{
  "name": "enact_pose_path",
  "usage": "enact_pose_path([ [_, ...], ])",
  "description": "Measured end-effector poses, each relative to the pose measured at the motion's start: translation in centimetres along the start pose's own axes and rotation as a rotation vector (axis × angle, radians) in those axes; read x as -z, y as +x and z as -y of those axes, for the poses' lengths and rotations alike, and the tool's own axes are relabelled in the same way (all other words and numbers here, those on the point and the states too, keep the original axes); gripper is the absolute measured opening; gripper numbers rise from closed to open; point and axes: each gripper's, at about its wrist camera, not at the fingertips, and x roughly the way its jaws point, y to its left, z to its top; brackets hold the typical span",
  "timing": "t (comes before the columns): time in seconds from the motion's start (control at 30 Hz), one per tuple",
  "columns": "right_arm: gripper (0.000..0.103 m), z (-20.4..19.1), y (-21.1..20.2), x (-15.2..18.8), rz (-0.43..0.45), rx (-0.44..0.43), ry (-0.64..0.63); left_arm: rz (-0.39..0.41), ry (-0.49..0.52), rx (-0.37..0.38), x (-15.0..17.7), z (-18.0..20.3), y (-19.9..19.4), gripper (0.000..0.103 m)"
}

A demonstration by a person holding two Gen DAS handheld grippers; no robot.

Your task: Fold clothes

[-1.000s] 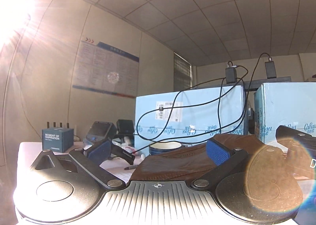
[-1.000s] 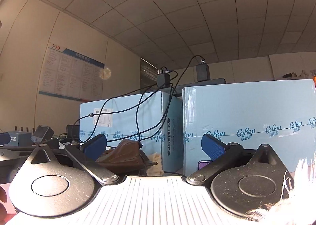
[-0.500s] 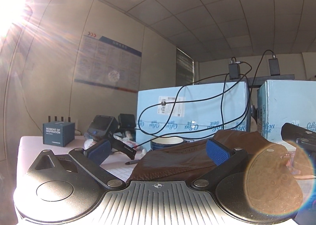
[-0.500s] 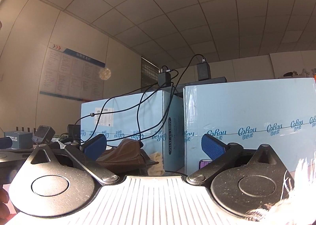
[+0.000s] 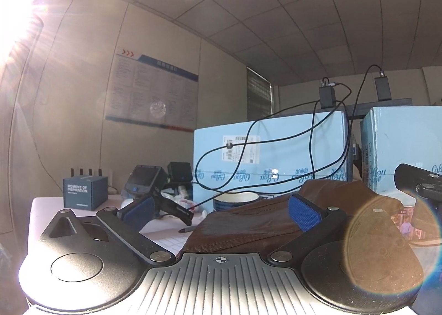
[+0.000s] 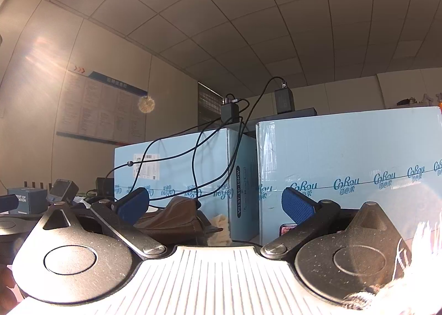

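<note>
Glare whites out the top-left corner of the left wrist view, and a round lens flare veils the right side of the left gripper [image 5: 221, 211]. The right edge of that view cuts off the right gripper's dark body and the second box. In the right wrist view, white fuzzy material at bottom right is too blurred to identify, as is a small cream fuzzy bit beside the box corner.

Count: 2 grippers, 2 pale blue boxes [image 6: 176, 174], 2 black chargers w/ cables [image 5: 327, 96] on top of them, 1 brown garment [image 5: 248, 226], 1 mug [image 5: 237, 200], 1 small dark-blue box w/ 4 antennas [image 5: 84, 193], 1 wall chart [image 5: 153, 93], 1 handheld scanner [image 5: 176, 208], 1 pen.

The brown garment lies crumpled on the white bench [image 5: 44, 210], directly ahead of the left gripper, w/ the right blue finger pad in front of the cloth; contact can't be told. Left fingers are spread wide, holding nothing. Right gripper [image 6: 215, 203] fingers are also spread wide, empty; the garment lies ahead, left of centre, near the left finger.

Vs. 0.5 s ago: the left view tilts slightly higher, w/ the boxes sitting lower in frame; the right view is nearly unchanged; the finger spread is the same.
</note>
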Motion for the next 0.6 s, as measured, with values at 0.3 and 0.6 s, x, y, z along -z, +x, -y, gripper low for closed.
enact_pose_path([
  [0.3, 0.103, 0.12, 0.05, 0.03, -0.005, -0.005, 0.011, -0.006, 0.019, 0.001, 0.03, 0.36, 0.14, 0.103],
  [0.6, 0.103, 0.33, 0.15, 0.10, -0.020, 0.004, 0.024, -0.016, 0.003, 0.006, 0.09, 0.09, 0.19, 0.103],
])
